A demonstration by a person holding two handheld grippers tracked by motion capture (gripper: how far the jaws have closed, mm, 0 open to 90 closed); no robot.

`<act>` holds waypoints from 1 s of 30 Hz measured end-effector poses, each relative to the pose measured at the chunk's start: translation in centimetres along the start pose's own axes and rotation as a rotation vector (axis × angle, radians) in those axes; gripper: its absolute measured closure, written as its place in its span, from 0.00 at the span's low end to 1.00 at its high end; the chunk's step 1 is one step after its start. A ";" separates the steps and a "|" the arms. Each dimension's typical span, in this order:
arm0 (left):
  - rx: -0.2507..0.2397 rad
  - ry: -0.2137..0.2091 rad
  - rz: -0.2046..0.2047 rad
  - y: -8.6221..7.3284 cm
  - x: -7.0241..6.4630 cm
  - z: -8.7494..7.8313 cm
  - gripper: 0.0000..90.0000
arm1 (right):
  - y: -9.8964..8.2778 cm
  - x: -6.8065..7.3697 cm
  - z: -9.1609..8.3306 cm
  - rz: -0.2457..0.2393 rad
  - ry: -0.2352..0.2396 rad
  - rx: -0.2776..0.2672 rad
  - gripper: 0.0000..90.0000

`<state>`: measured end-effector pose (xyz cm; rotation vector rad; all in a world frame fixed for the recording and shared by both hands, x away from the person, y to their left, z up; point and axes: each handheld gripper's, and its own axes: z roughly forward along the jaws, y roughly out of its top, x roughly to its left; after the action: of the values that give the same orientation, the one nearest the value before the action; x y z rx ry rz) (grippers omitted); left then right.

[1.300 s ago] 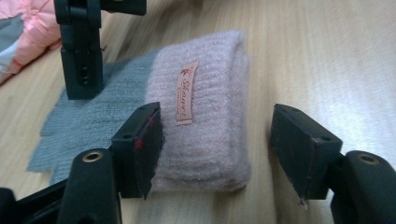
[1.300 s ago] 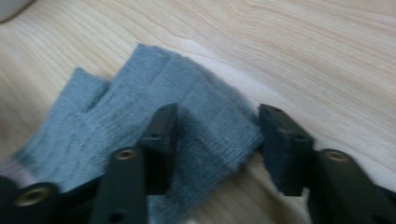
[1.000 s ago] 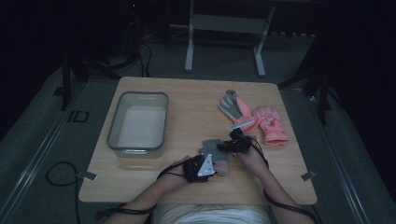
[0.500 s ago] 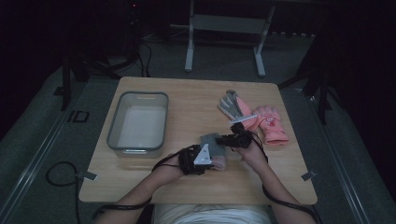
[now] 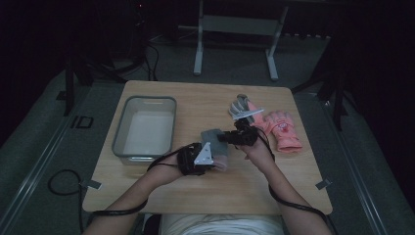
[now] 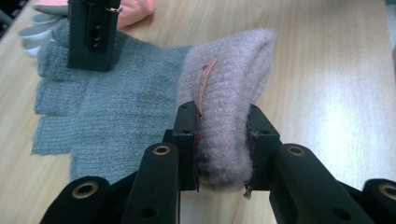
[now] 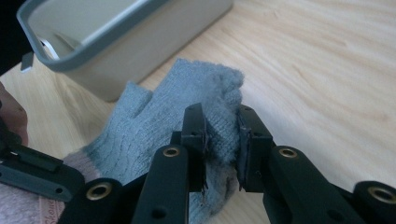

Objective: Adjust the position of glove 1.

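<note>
Cuff tag lettering unreadable, probably blurred.

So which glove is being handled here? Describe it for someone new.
On the light wooden table, just right of the grey plastic bin, it is the grey knitted glove with a fuzzy pale pink cuff. Unlike the padded pink gloves farther right, both tongs pinch it.

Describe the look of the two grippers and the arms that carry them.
Both grippers are black. The left gripper carries a grey three-cornered plate on top; the right gripper shows none that I can make out. Up close, each has two blocky black jaws on rounded black links with brass-ringed holes. A black cable trails from each along the forearm. The forearms are bare, with no sleeves showing.
</note>
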<state>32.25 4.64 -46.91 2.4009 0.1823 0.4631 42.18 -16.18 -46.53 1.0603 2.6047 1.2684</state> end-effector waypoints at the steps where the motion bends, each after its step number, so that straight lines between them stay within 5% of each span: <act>1: 0.003 0.009 0.001 -0.1 0.2 -0.4 0.78 | 0.4 0.2 0.0 -0.006 0.002 -0.002 0.84; 11: 0.016 0.040 -0.006 -1.0 2.4 -3.7 0.78 | 4.4 2.2 0.6 -0.065 0.004 -0.022 0.84; 30: 0.092 0.049 -0.022 -4.4 5.2 -7.9 0.78 | 9.2 5.7 5.0 -0.116 0.031 -0.005 0.84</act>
<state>34.05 14.01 -42.70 2.4763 0.2573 0.5139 44.64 -5.48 -41.89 0.8813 2.6403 1.2748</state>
